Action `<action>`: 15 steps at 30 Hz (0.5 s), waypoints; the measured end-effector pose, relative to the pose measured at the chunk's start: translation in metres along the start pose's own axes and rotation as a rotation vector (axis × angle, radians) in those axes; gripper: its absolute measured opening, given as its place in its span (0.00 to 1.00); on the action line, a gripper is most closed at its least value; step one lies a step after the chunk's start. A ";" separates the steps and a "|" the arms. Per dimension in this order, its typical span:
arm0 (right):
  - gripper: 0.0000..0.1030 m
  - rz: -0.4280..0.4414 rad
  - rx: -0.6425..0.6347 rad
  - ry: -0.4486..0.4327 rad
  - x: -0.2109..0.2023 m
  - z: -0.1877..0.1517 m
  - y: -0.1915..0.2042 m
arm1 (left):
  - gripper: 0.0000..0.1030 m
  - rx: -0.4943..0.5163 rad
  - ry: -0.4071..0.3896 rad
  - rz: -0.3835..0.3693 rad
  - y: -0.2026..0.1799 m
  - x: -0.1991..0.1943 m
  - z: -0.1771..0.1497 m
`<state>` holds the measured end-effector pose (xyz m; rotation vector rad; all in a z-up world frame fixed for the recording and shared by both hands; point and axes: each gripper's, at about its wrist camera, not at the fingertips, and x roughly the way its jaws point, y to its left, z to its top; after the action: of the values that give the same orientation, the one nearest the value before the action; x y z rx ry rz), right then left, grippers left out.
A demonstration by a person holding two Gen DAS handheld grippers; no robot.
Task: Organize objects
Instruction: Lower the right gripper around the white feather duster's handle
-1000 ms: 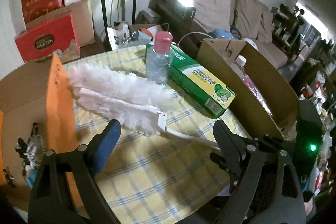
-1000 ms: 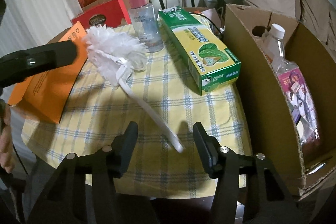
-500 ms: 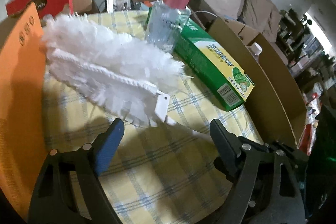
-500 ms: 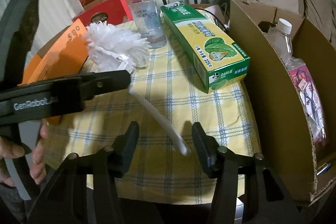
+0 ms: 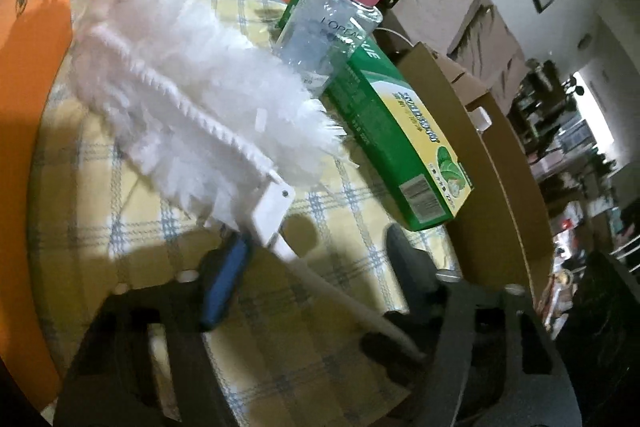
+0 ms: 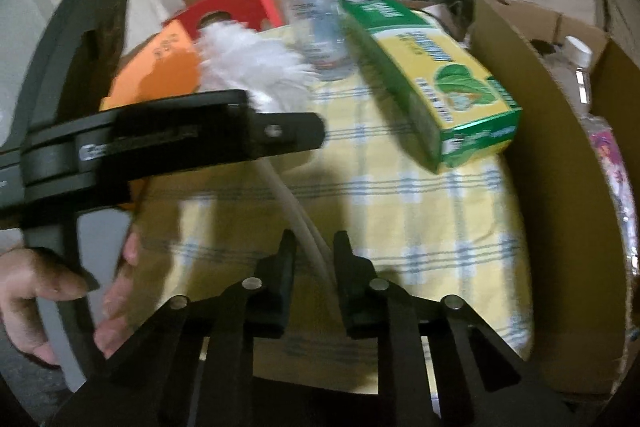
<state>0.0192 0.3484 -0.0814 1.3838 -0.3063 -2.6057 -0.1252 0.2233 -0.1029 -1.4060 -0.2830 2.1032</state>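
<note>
The right gripper (image 6: 314, 251) pinches the duster (image 6: 256, 71) stick; the left gripper (image 5: 316, 259) is spread wide. Swinging could knock over the bottle (image 5: 328, 27).

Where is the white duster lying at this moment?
In the left wrist view, the white duster lies on the checked tablecloth, between the orange box flap and the pink-capped bottle.

My left gripper (image 6: 280, 135) blocks part of the duster (image 6: 256, 67), the bottle (image 6: 316, 27) smears into blur, and the cardboard box (image 6: 560, 187) runs off frame.
</note>
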 end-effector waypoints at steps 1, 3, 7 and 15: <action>0.13 0.007 -0.009 -0.001 -0.001 0.000 0.003 | 0.51 -0.016 -0.005 -0.005 0.004 -0.001 -0.001; 0.12 0.016 -0.023 -0.002 -0.002 -0.001 0.008 | 0.42 -0.040 -0.011 -0.014 0.009 -0.002 -0.002; 0.10 0.047 -0.030 -0.006 -0.005 0.000 0.015 | 0.28 -0.095 -0.005 -0.023 0.021 -0.003 -0.004; 0.09 0.068 -0.071 -0.013 -0.012 0.005 0.032 | 0.25 -0.188 0.025 -0.089 0.027 0.001 -0.002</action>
<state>0.0239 0.3214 -0.0610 1.3104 -0.2562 -2.5460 -0.1331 0.2016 -0.1171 -1.4962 -0.5347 2.0282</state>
